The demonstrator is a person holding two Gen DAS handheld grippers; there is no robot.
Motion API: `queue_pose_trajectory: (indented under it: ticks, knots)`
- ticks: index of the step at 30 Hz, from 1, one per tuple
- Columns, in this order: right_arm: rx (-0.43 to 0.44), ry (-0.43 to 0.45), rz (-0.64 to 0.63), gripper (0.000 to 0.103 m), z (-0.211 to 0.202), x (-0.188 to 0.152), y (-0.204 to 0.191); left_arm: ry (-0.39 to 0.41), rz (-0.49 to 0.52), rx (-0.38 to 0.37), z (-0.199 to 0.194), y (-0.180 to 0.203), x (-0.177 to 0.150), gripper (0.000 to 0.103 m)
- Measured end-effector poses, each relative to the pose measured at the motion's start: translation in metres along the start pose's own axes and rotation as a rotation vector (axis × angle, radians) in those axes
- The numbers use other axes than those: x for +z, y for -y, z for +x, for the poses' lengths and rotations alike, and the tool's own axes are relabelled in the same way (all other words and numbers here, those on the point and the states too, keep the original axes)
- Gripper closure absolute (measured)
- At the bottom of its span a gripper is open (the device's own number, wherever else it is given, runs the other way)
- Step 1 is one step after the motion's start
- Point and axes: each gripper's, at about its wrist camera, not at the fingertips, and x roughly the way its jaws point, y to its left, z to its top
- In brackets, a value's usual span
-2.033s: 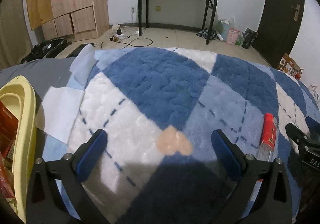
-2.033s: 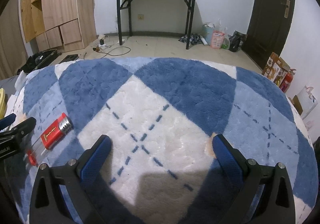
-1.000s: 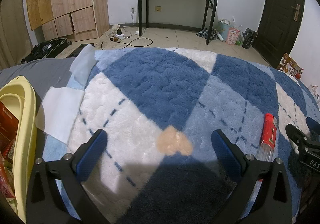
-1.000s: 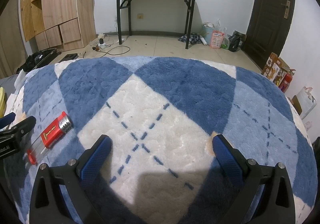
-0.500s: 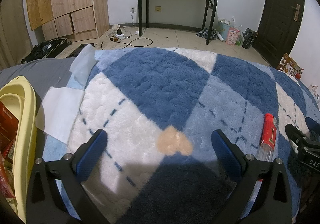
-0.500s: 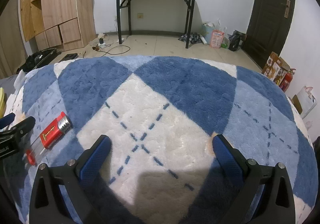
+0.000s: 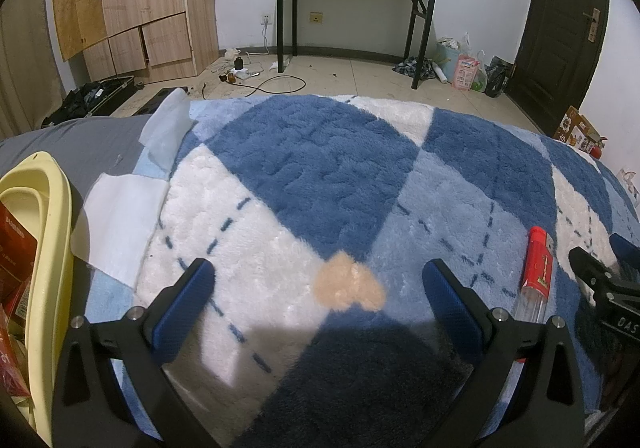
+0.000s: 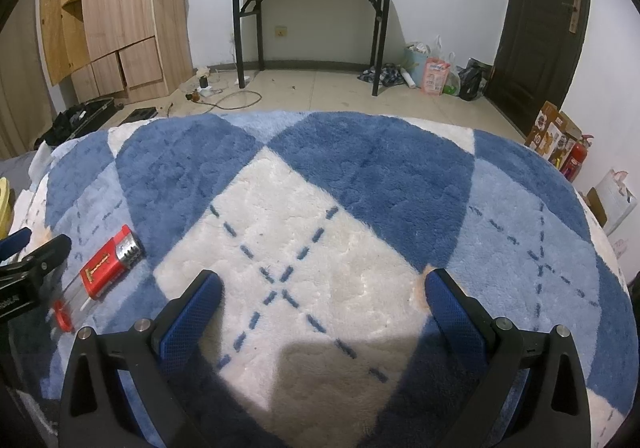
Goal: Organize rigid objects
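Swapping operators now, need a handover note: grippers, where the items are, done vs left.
Left gripper: open, empty, over the rug.
Right gripper: open, empty, over the rug.
Red lighter lies loose on the rug between the two grippers, untouched.
Yellow basket sits at far left, already holding red packages.
Left to do: probably pick up the lighter and move it to the basket.

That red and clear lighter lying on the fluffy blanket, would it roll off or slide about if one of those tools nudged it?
The lighter looks flat-sided and lies lengthwise, so it probably won't roll. The plush blanket should grip it, so a nudge would likely drag rather than slide it. Its smooth clear plastic end may be slippery, though it looks rigid and small, probably light.
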Motion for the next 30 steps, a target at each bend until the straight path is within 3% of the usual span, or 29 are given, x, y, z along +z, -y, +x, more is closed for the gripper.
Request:
queue_pose_trajectory:
  ticks: [16, 25, 27, 30]
  knots:
    - [0.030, 0.009, 0.015, 0.000, -0.004, -0.001, 0.006, -0.002, -0.004, -0.005, 0.001, 0.001, 0.002, 0.000]
    - [0.026, -0.007, -0.001, 0.000, -0.003, 0.003, 0.005, -0.052, 0.056, 0.021, -0.003, 0.004, 0.013, 0.000]
    - [0.071, -0.018, 0.004, 0.000, -0.012, 0.007, 0.011, -0.066, 0.081, -0.019, -0.014, 0.007, 0.021, 0.000]
    - [0.166, 0.051, -0.027, 0.000, -0.051, 0.022, 0.020, -0.041, 0.119, -0.117, -0.039, 0.017, 0.040, 0.000]
